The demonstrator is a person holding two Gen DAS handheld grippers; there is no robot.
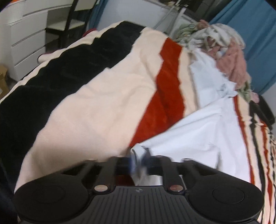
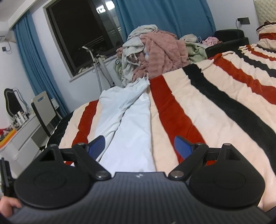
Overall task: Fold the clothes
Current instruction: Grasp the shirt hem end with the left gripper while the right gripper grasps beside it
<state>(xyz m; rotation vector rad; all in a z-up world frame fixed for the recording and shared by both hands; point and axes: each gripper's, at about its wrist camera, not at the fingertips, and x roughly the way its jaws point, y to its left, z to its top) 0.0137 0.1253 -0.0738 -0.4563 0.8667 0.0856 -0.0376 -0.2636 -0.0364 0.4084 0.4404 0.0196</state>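
Left wrist: left tool (image 1: 139, 159) pinching white garment (image 1: 193, 137) edge; right tool (image 2: 139, 146) wide above it.

A blanket (image 2: 207, 106) striped in cream, red and black was spread across the bed. Blue curtains (image 2: 165, 15) were hung on either side of a dark window (image 2: 82, 34). A white chest of drawers (image 1: 25, 39) was seen at the left wall, with a dark-framed chair (image 1: 69, 25) beside it. A mirror (image 2: 13, 101) with a wavy black frame was stood on a white dressing table (image 2: 22, 132), where small bottles were gathered. A garment steamer (image 2: 98, 69) was placed beneath the window.
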